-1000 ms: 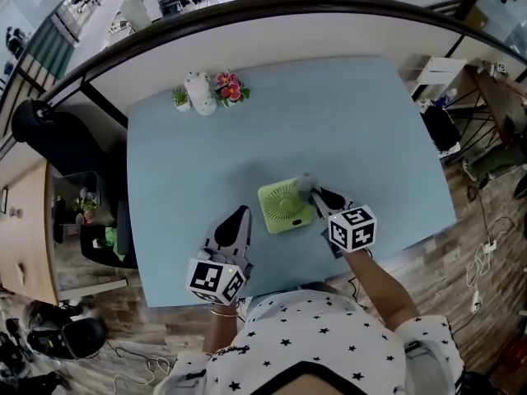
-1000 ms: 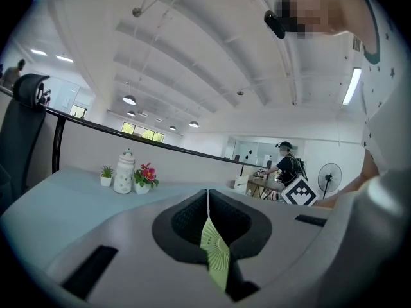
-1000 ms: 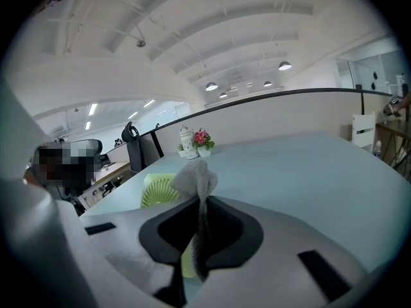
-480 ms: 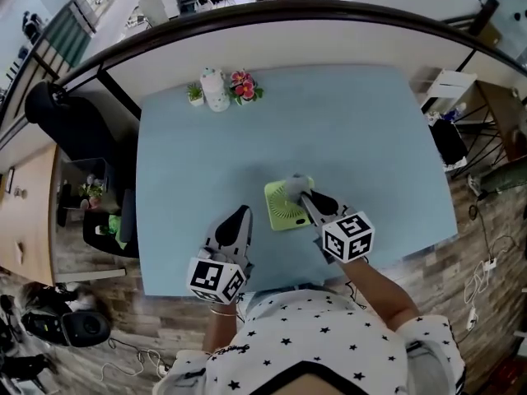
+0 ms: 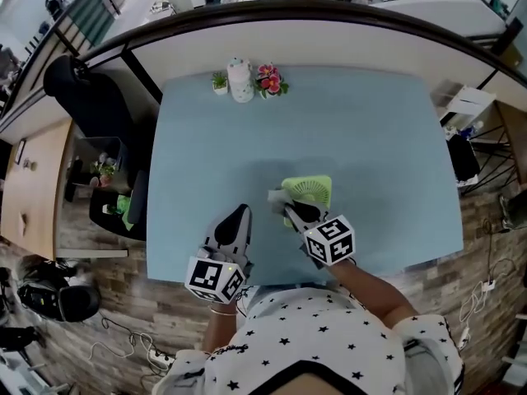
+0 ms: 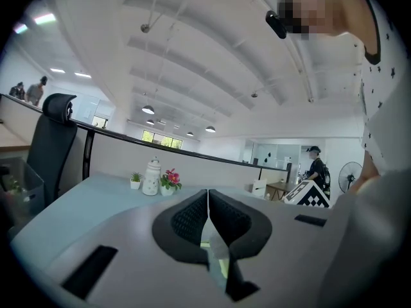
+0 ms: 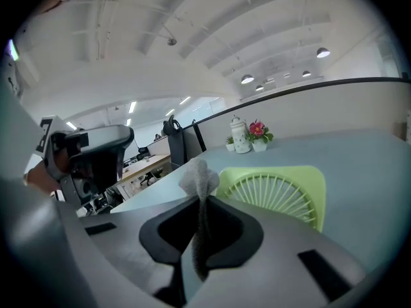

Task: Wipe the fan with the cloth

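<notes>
Two tools are out near the front edge of the bench (image 5: 370, 130). The left tool (image 5: 238, 217) is clamped shut on nothing and just hangs off to the side. The right tool (image 5: 290, 210) is pinching the grey cloth (image 5: 277, 196), with the bunched end right at the left edge of the green fan (image 5: 310, 191), which lies flat mid-bench. I'd guess the wiping is underway but most of the grille is left to do. Can't tell if the cloth actually touches the fan, or how dusty it is. The flower pots (image 5: 247, 81) sit way at the back.
</notes>
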`<state>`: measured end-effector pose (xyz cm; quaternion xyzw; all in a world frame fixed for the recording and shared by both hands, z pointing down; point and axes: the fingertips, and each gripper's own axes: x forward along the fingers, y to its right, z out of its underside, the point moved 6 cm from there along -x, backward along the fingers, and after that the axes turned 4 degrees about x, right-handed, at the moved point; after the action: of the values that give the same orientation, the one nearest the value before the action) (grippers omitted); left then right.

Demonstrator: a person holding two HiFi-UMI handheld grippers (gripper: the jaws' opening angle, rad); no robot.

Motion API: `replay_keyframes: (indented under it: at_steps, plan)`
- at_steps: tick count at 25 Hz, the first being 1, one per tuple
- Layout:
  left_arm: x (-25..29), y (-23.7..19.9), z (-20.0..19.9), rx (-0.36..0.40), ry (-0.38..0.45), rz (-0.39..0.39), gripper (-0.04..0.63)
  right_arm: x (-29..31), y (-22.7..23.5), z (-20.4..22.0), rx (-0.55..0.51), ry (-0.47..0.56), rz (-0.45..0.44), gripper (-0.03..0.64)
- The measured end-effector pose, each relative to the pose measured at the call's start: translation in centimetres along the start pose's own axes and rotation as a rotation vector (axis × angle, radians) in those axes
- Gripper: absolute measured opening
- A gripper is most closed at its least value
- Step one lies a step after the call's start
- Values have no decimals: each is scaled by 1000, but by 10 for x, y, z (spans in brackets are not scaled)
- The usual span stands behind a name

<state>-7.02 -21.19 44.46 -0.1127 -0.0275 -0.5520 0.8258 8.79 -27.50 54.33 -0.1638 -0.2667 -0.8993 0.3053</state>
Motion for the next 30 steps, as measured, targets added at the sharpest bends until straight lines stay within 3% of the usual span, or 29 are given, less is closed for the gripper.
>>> replay_keyframes:
  at_steps: [10, 30]
  plan:
    - [0, -7, 1, 5, -10, -18, 32, 11, 14, 16, 16, -51, 24, 29]
    - [47, 28, -6, 35, -25, 139, 32, -44, 65, 19, 97, 19, 179, 29]
